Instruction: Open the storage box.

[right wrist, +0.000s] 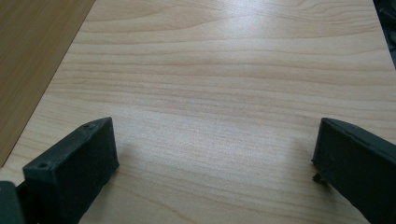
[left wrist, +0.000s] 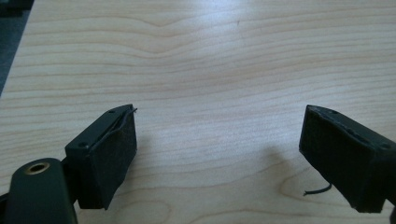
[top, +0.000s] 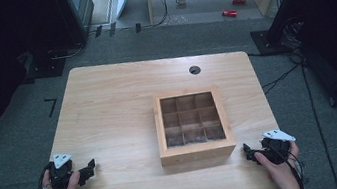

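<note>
High view | box [top: 197, 152] centre frame, between my grippers | right gripper [top: 250, 153] nearer, just beside its lower-right corner | left gripper [top: 88, 170] farther | both spread, empty on tabletop [top: 107, 103]

A light wood-grain table [top: 108, 108] bears a tan wooden box [top: 195, 152]; both grippers' fingers [left wrist: 109, 154] are black.

wood table [top: 107, 103], compartment box [top: 196, 153] on it

The right gripper [right wrist: 215, 163] looks along its two black jaws, which stand wide apart with nothing between them, low over the pale wooden desk [right wrist: 224, 79]. At the upper left edge runs the darker brown side of a wooden box [right wrist: 32, 56].
</note>
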`<state>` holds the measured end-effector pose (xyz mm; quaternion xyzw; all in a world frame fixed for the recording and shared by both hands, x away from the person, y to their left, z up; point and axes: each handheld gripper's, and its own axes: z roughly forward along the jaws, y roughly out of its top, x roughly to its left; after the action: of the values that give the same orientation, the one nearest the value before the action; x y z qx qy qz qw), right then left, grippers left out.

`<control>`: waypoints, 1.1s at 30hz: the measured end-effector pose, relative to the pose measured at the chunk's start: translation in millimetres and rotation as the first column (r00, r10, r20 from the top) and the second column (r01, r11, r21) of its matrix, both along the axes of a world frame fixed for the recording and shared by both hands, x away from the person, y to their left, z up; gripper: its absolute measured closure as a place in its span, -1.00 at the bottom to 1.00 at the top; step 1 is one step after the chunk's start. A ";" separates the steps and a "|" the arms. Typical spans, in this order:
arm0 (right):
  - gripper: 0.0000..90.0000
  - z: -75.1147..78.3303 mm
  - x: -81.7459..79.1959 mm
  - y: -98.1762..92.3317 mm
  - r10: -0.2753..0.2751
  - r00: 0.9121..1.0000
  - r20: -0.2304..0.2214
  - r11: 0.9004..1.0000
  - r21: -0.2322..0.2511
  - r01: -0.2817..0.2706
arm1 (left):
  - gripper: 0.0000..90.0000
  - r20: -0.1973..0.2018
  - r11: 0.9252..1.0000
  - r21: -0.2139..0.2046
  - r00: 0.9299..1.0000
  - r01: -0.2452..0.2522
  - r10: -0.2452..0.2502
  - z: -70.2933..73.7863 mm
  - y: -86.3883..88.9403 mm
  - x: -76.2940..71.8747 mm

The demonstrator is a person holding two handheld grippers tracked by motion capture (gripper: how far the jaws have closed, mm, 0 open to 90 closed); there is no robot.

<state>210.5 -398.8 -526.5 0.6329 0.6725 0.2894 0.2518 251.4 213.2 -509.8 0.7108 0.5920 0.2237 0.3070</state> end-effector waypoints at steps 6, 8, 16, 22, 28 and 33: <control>-1.00 0.2 0.4 -0.3 0.005 1.000 -0.002 1.000 0.000 -0.005 | -0.73 0.019 1.000 -0.016 1.000 0.020 -0.020 1.9 -10.9 0.5; -1.00 0.3 0.7 -0.3 0.005 1.000 -0.002 1.000 -0.002 -0.005 | -0.73 0.023 0.999 -0.019 0.999 0.026 -0.026 2.5 -13.6 0.4; -1.00 2.1 1.6 3.3 -0.002 1.000 -0.022 1.000 -0.003 0.002 | -0.73 0.037 0.993 -0.059 0.995 0.099 -0.097 8.3 -37.6 -1.5; -1.00 3.7 1.5 9.4 0.012 1.000 -0.023 1.000 -0.010 -0.012 | -0.73 0.054 0.985 -0.097 0.989 0.143 -0.139 13.7 -55.8 -4.0; -1.00 7.7 0.5 11.6 0.013 1.000 -0.004 1.000 -0.005 -0.013 | -0.72 0.062 0.977 -0.096 0.981 0.188 -0.183 15.6 -73.4 -6.0; -1.00 10.0 0.1 14.4 0.017 1.000 0.008 1.000 0.013 -0.017 | -0.72 0.072 0.967 -0.105 0.972 0.232 -0.226 17.6 -89.6 -8.2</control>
<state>210.7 -384.4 -516.5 0.6276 0.6749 0.2986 0.2480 243.2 123.6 -492.2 0.7490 0.5082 0.1742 0.3877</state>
